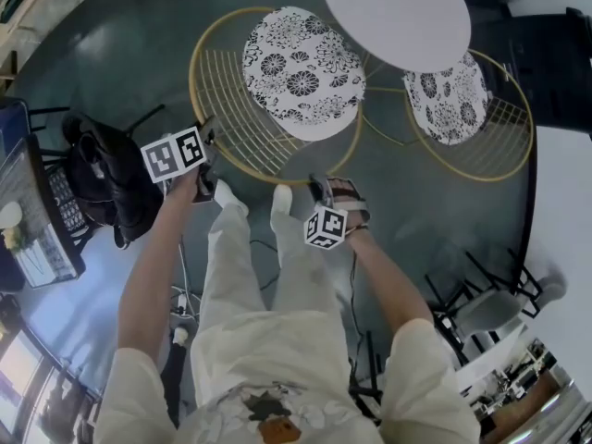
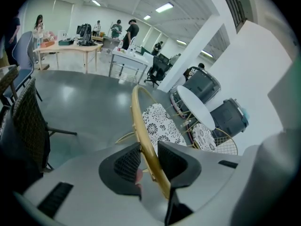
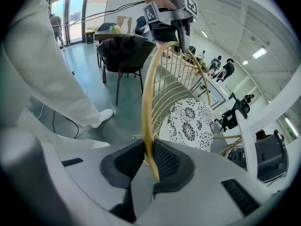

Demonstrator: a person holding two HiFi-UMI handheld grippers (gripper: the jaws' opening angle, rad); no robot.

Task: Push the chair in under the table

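The gold wire chair (image 1: 233, 109) stands at the upper centre of the head view, its back hoop nearest the person and its black-and-white floral cushion (image 1: 302, 70) facing the round white table (image 1: 396, 15) at the upper right. Only the cushion's far corner meets the table top's edge; most of the seat lies clear of the top. The left gripper (image 2: 148, 150) is clamped on the hoop's left side, and the right gripper (image 3: 149, 155) is clamped on its lower right, the gold rim pinched between each pair of black pads. A second wire chair (image 1: 509, 137) with a matching cushion sits at the table's right side, its seat partly under the top, and thin gold legs (image 1: 388, 109) cross the floor between the two chairs. At the left a black chair (image 1: 111, 183) carries a dark bag. The person's white shoes (image 1: 229, 195) stand just behind the hoop.
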